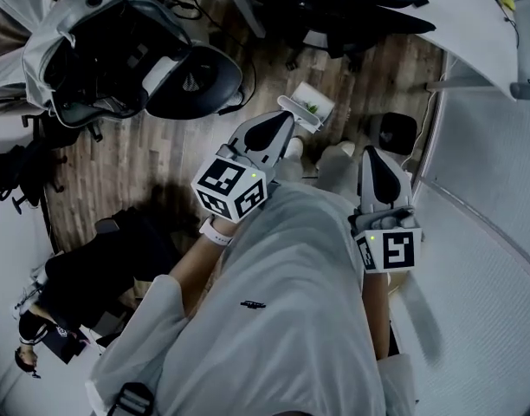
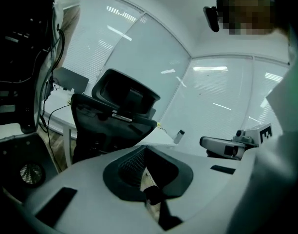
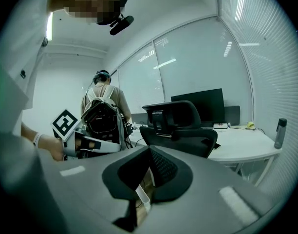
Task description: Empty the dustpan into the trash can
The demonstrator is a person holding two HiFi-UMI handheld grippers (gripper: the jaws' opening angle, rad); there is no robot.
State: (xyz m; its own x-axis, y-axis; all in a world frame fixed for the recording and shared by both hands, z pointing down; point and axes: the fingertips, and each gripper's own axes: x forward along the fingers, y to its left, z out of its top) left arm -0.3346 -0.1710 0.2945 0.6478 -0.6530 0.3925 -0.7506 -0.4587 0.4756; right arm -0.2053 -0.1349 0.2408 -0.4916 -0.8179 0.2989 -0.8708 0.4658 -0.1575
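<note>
A person in a grey shirt stands on a wood floor (image 1: 126,159) and holds a gripper in each hand, seen from above. The left gripper (image 1: 282,124) has its jaws pressed together with nothing between them; its own view shows the dark pads meeting (image 2: 145,151) in front of a black office chair (image 2: 115,106). The right gripper (image 1: 373,159) is likewise closed and empty, its pads together (image 3: 149,152).

A small white container (image 1: 310,104) with something green inside, apparently the dustpan, sits on the floor just beyond the left gripper's tip, not touching it. To the right, near the glass wall (image 1: 481,137), lies a dark squarish object (image 1: 395,131) that cannot be identified. A second person wearing a backpack (image 3: 102,118) stands at far left in the right gripper view.
</note>
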